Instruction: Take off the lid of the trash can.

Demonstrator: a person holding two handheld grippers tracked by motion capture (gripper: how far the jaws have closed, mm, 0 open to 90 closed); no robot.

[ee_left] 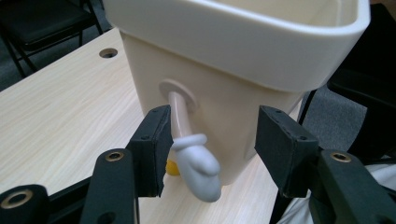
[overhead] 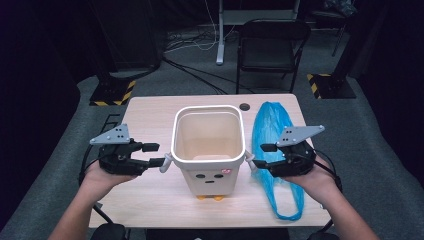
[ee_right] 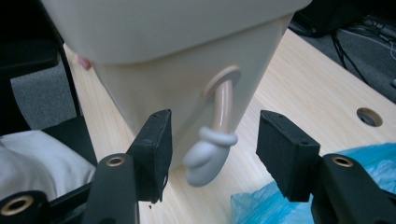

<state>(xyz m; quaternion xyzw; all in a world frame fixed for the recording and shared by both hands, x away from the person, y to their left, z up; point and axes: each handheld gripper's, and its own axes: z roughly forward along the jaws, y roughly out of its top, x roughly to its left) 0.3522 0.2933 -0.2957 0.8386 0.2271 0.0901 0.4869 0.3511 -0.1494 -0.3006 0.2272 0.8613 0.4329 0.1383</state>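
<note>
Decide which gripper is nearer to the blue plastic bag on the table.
Right. The right gripper hovers directly over the blue bag, beside the bin; the left gripper is across the bin from the bag.

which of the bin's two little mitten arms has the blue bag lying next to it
The grey mitten arm on the cream plastic bin's right side, at the right gripper; the crumpled blue plastic bag lies beside it.

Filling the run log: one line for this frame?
left gripper: open, at bin left arm | right gripper: open, at right arm | blue bag: on table
</note>
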